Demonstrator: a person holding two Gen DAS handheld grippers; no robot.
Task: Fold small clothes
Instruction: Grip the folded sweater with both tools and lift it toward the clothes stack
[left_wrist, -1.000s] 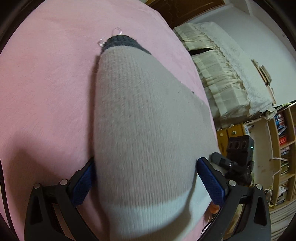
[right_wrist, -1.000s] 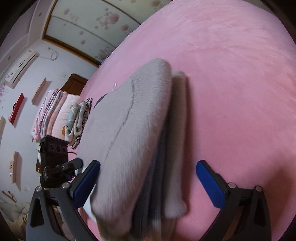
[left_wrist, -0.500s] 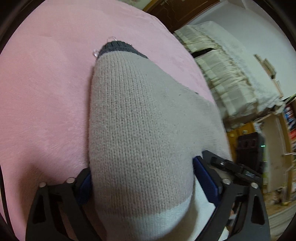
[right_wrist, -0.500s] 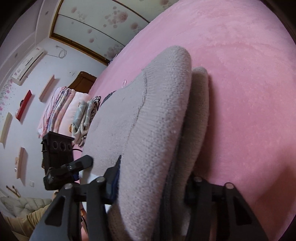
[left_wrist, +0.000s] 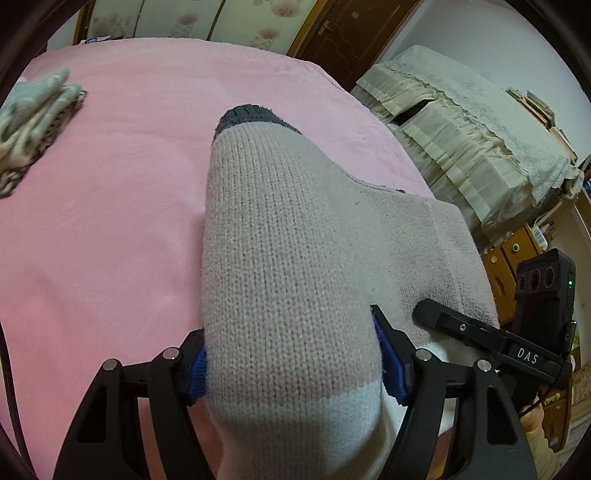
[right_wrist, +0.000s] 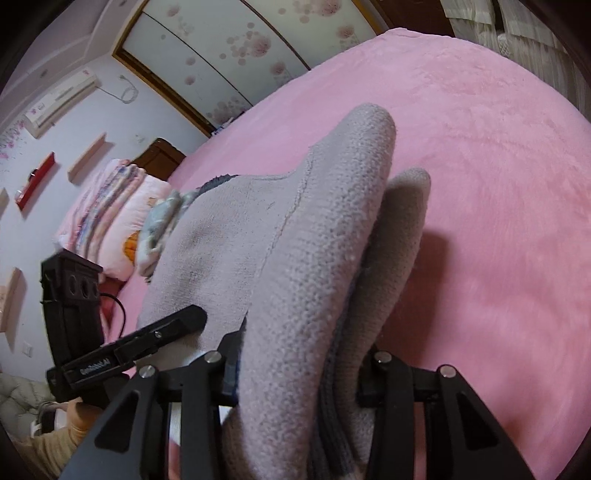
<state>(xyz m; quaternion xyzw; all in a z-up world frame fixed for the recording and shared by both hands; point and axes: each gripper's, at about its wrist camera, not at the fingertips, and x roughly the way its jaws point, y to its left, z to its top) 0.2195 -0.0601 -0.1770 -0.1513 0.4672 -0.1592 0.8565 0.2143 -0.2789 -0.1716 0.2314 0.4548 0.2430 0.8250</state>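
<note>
— Both tools had closed in on the sock since the earlier frames, and the bed had dropped away below them: more of the room showed over its far edge. What gripped what?

— Left tool (left_wrist: 291, 360) had its jaws just closing, the blue pads pressed against both sides of the sock's (left_wrist: 284, 258) knitted leg, near the pale band at the cuff. Right tool (right_wrist: 299, 373) had its jaws just closing too, drawn much nearer together and pinching a doubled thickness of the same grey sock (right_wrist: 310, 266).

— Where did the sock lie?

— Between the jaws of each tool and stretching straight ahead of them. From the left tool, the dark grey tip (left_wrist: 251, 115) sat at the far end, ahead of the tool. Beside the right tool's jaws, a second layer (right_wrist: 399, 236) lay just to the right of the main fold, touching it.

— And around it?

— Pink blanket (left_wrist: 110, 192) on the bed under everything. Far ahead and left of the left tool lay a small pile of cloth (left_wrist: 33, 114), well apart from the sock. Each camera caught the other tool at its side, touching the sock's edge. Whether the sock's far tip touched the blanket, I could not tell.
</note>
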